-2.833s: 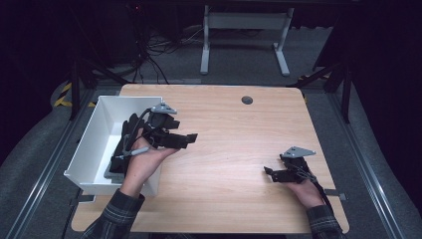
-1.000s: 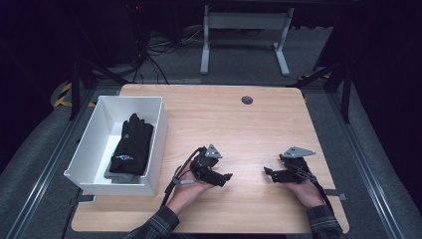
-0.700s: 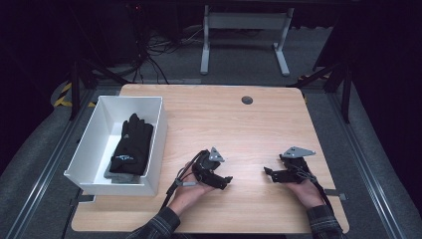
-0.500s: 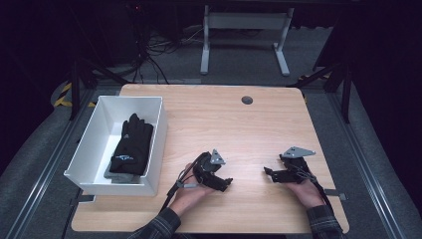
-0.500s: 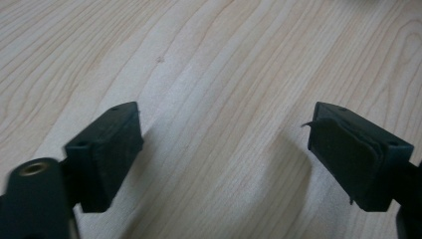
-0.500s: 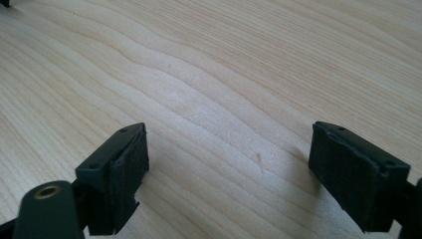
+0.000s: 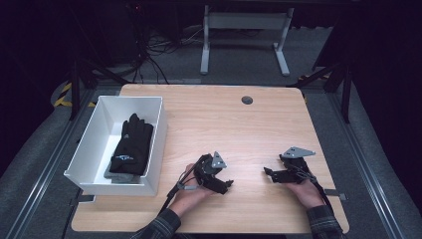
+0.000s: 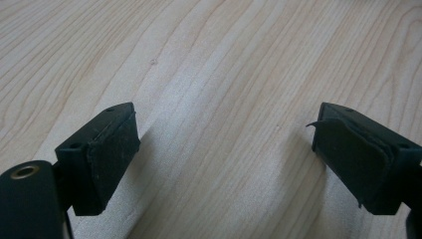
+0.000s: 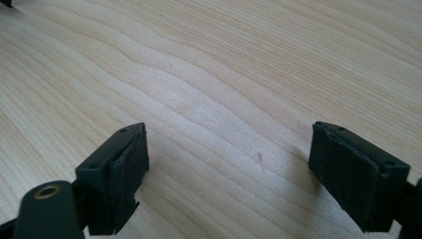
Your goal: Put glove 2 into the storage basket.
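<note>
Left gripper (image 7: 225,185) sits low centre of the high view, on the wooden table (image 7: 234,124), jaws spread with nothing between them; they've just been opening wider. Right gripper (image 7: 268,173) at lower right, also spread and empty, near the table's right edge.

Black glove (image 7: 130,144) lies flat inside the white bin (image 7: 152,137), left side of the frame, well apart from both grippers. Bin walls are tall and straight; its right wall is the nearest obstacle to the left gripper. Wide bare wood across centre and top of the table, apart from a small dark round grommet (image 7: 247,100) near the far edge.

Gripper views add detail: pale wood grain close under the jaws, matte black rubbery pads (image 8: 112,159), the right-hand pad in the left gripper view peeling at its upper edge.
</note>
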Action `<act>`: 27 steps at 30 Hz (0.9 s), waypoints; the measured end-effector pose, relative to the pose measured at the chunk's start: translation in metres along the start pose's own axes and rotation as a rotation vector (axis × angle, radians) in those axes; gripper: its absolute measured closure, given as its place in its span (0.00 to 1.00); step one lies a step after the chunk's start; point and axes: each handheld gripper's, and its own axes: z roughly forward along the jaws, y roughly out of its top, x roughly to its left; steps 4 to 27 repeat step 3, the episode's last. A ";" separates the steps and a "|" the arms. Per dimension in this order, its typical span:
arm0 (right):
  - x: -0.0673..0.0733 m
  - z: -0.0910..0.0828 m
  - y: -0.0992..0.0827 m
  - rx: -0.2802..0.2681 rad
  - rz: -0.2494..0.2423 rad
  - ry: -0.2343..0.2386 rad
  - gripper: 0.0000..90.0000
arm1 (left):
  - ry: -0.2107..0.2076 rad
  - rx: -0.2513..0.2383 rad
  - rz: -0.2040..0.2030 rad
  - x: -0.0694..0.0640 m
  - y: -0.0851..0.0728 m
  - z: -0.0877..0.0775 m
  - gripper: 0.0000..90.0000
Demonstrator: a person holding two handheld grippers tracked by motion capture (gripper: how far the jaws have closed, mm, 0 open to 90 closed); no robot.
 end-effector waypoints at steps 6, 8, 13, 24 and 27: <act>0.000 0.000 0.000 0.002 -0.001 -0.002 0.18 | -0.008 0.002 0.002 0.000 -0.001 -0.001 0.13; 0.000 0.000 0.000 0.002 -0.001 -0.002 0.18 | -0.008 0.002 0.002 0.000 -0.001 -0.001 0.13; 0.000 0.000 0.000 0.002 -0.001 -0.002 0.18 | -0.008 0.002 0.002 0.000 -0.001 -0.001 0.13; 0.000 0.000 0.000 0.002 -0.001 -0.002 0.18 | -0.008 0.002 0.002 0.000 -0.001 -0.001 0.13; 0.000 0.000 0.000 0.002 -0.001 -0.002 0.18 | -0.008 0.002 0.002 0.000 -0.001 -0.001 0.13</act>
